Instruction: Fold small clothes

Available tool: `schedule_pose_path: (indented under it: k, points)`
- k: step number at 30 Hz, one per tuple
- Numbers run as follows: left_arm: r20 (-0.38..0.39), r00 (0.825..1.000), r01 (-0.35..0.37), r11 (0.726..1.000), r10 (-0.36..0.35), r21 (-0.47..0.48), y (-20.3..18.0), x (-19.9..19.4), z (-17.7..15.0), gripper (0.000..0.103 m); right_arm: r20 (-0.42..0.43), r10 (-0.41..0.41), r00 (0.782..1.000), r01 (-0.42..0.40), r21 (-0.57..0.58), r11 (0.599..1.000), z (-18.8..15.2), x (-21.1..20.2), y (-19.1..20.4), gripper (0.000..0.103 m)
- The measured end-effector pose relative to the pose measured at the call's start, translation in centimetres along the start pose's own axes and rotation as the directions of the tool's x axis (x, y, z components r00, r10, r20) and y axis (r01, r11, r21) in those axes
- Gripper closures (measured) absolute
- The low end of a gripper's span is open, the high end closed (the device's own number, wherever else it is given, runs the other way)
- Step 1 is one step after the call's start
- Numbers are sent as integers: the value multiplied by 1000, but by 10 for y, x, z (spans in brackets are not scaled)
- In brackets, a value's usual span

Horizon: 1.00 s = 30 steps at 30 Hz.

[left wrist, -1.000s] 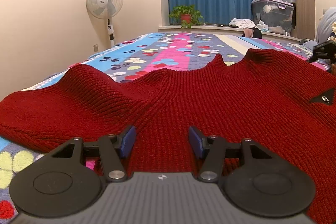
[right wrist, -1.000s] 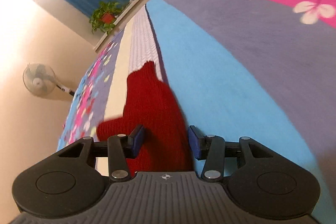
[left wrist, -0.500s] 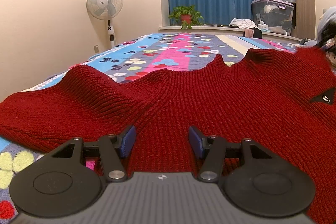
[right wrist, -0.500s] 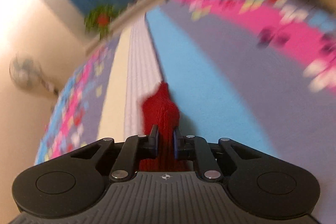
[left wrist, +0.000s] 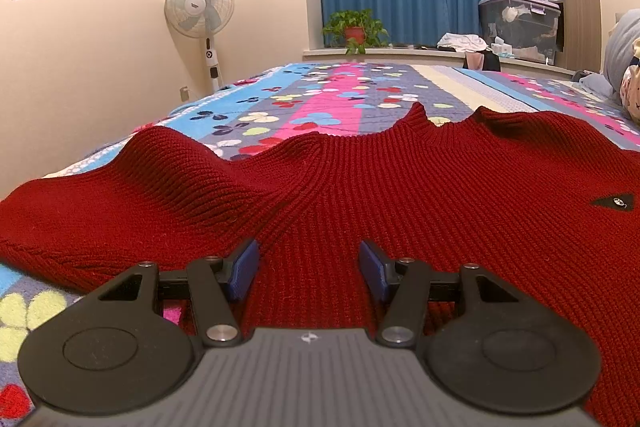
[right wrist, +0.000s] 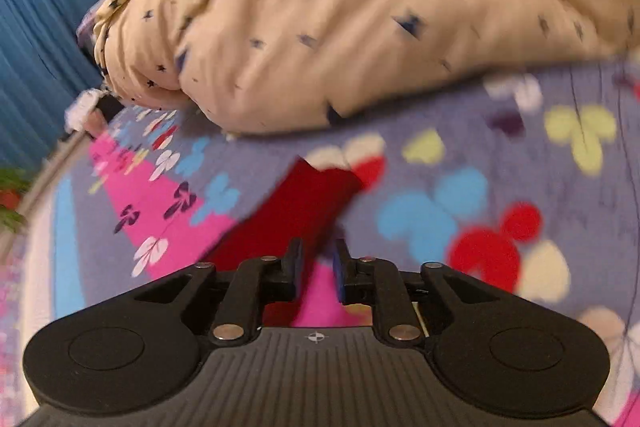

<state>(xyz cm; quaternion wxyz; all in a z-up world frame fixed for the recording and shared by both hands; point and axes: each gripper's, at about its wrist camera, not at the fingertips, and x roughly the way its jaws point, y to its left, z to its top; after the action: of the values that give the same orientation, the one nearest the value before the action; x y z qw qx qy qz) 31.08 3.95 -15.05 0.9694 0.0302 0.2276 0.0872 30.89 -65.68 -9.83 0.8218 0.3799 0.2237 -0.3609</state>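
From the left wrist view, my left gripper (left wrist: 308,269) hovers low over the near hem of the red knit sweater (left wrist: 400,195), jaws apart with knit under the gap but the pads not pressing it. The sweater lies spread front-up across the flowered bedspread (left wrist: 320,99), collar on the far side, one sleeve rumpled out to the left, a small black label at the right chest. A fan (left wrist: 200,5) and a potted plant (left wrist: 356,29) stand beyond the bed.

From the right wrist view, blurred, my right gripper (right wrist: 318,269) has just been opening its jaws; they stand a little apart, and a red sleeve end (right wrist: 308,203) lies just ahead of them on the bedspread, not clamped as far as I can see. A cream star-print quilt (right wrist: 340,7) is bunched on the far side.

I judge the knit soft, thick and stretchy, not slippery; it will sag and drag on the bedspread. I would pinch at the ribbed cuff or hem.
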Motion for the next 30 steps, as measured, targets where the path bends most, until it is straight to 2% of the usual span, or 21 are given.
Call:
schedule_pose_path:
  k: [2,6,10,11,12,13,14,15,17,18,19,20,21,22,23,25,26,27,28,29,30]
  points:
    - [-1,1000,0,1000,0,1,1,0,0,42,-12,44,999,-44,17,999,-4,-2,-18,65]
    - [-1,1000,-2,1000,2,3,1,0,0,42,-53,145,988,-139,105,985,-5,13,-26,59]
    - [-1,1000,-2,1000,2,3,1,0,0,42,-89,173,981,-167,69,983,-4,42,3,59]
    - [-2,1000,-2,1000,2,4,1,0,1,42,-90,158,983,-154,48,987,-5,46,11,66]
    - [-2,1000,-4,1000,4,7,0,0,1,42,-74,122,990,-121,17,992,-4,47,19,92]
    - [-2,1000,-5,1000,5,9,-1,0,1,42,-30,69,997,-69,-13,998,-2,42,28,93]
    - [-3,1000,-5,1000,5,8,-1,0,1,42,44,53,998,-53,-2,999,1,31,32,94]
    - [-3,1000,-4,1000,4,8,-1,0,1,42,114,44,993,-44,-4,999,4,19,37,94]
    - [-4,1000,-5,1000,5,10,0,0,1,42,227,-76,971,94,-71,993,3,4,48,94]
    - [-7,1000,-5,1000,5,9,0,0,2,42,243,-164,956,185,-65,981,3,2,47,95]
    - [-11,1000,-3,1000,3,10,0,1,3,42,235,-243,941,261,-49,964,2,3,44,103]
    - [-20,1000,-1,1000,1,12,0,2,4,42,209,-314,926,328,-32,944,2,5,40,103]
    - [-33,999,3,1000,-3,14,1,3,6,42,159,-329,931,338,-34,940,3,9,35,103]
    - [-46,999,9,1000,-9,11,2,4,8,42,97,-309,946,314,-46,948,4,11,32,103]
    - [-57,998,14,1000,-14,8,3,6,10,42,80,-308,948,313,-65,948,4,4,33,100]
    - [-88,996,23,1000,-22,4,5,8,16,42,157,-279,947,301,-131,945,-8,-34,44,95]
    - [-109,994,25,1000,-24,9,6,9,20,42,152,-220,964,247,-191,950,-18,-50,49,93]
    - [-128,991,28,999,-26,16,5,8,23,42,106,-129,986,152,-256,955,-30,-67,55,84]
    - [-166,986,37,999,-32,32,6,7,27,42,39,-41,998,51,-302,952,-42,-82,58,73]
    - [-189,981,45,998,-35,50,6,3,29,41,-39,41,998,-52,-341,939,-56,-99,61,68]
    - [-214,976,57,995,-38,82,7,-5,31,40,-113,111,987,-145,-376,915,-73,-118,63,59]
